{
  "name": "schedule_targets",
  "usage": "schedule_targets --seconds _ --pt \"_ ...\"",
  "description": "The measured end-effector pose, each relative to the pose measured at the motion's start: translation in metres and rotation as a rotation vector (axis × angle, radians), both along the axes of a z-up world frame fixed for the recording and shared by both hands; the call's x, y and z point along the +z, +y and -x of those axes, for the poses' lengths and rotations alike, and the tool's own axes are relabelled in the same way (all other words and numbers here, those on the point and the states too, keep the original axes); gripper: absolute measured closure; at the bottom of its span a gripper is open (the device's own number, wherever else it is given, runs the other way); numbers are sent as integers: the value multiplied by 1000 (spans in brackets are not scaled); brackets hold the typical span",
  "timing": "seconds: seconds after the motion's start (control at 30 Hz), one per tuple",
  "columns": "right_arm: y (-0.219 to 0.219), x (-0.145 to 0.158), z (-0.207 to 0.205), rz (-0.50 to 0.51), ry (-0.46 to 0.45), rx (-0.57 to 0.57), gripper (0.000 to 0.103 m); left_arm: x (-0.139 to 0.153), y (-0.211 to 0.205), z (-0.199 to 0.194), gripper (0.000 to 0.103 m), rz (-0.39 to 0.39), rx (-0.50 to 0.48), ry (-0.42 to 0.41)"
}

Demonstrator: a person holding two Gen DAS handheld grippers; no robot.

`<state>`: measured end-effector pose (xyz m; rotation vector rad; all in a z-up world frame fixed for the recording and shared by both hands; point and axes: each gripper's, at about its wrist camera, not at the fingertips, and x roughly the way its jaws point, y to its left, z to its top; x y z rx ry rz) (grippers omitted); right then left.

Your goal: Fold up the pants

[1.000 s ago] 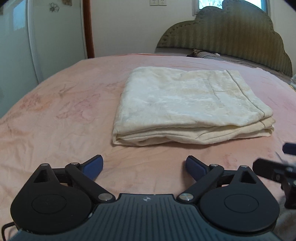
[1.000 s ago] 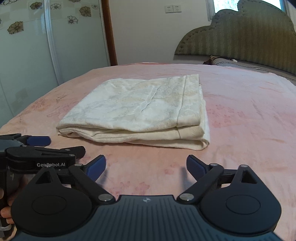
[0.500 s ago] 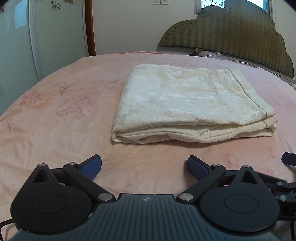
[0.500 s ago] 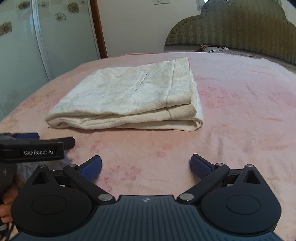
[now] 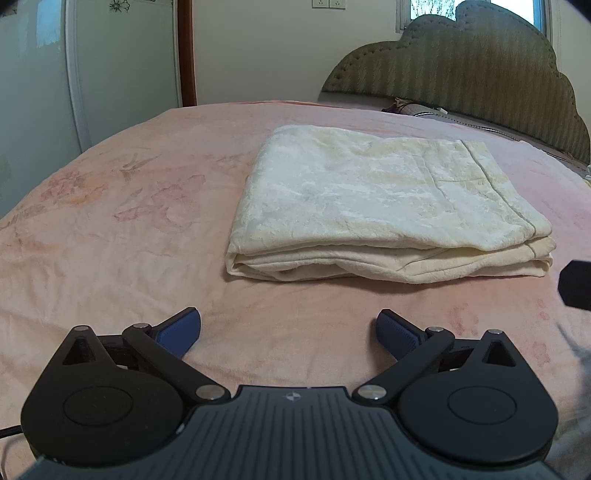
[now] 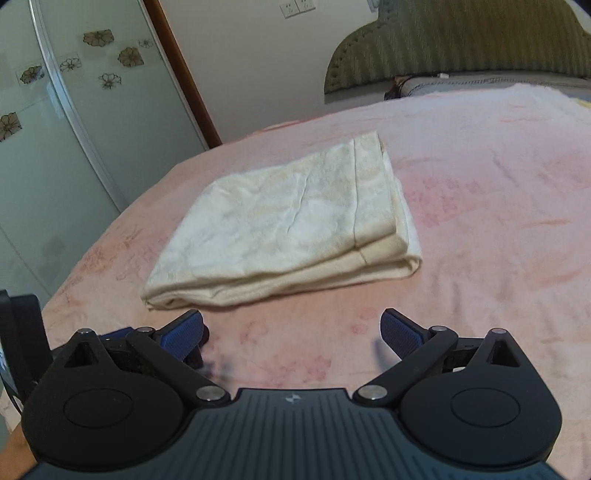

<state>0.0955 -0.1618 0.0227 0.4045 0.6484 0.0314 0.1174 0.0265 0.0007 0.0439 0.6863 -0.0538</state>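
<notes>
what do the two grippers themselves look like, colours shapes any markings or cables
The left gripper and right gripper look alike: matte black linkage arms with silver pivot pins, two round black discs, a ribbed dark grey body bearing a small white emblem, and ridged blue pads on the jaws. A thin black cable leaves the left one.

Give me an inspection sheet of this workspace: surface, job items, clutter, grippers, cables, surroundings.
Surface: pink floral bedspread, lightly creased, covering the bed.
Job's things: cream pants lying folded into a flat layered rectangle, apart from both grippers.
Clutter: a dark bundle of fabric at the head of the bed; too small to identify.
Grippers: left gripper open, holding nothing, short of the pants' near edge; right gripper open, holding nothing.
Cables: a thin black cable at the left gripper's lower left edge.
Surroundings: green padded headboard, frosted wardrobe doors with flower decals, wall sockets, window.
</notes>
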Motion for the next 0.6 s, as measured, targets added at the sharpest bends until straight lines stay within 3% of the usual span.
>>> schedule_targets --seconds 0.13,0.3,0.47,0.6 --pt "3 6 6 19 0 -19 0 0 1 0 0 0 0 0" --pt "-2 23 19 -75 -44 -33 0 0 0 0 0 0 0 0" --pt "6 51 30 -233 -102 69 0 0 0 0 0 -1 0 0" --pt "3 80 38 -259 -185 84 0 0 0 0 0 -1 0 0"
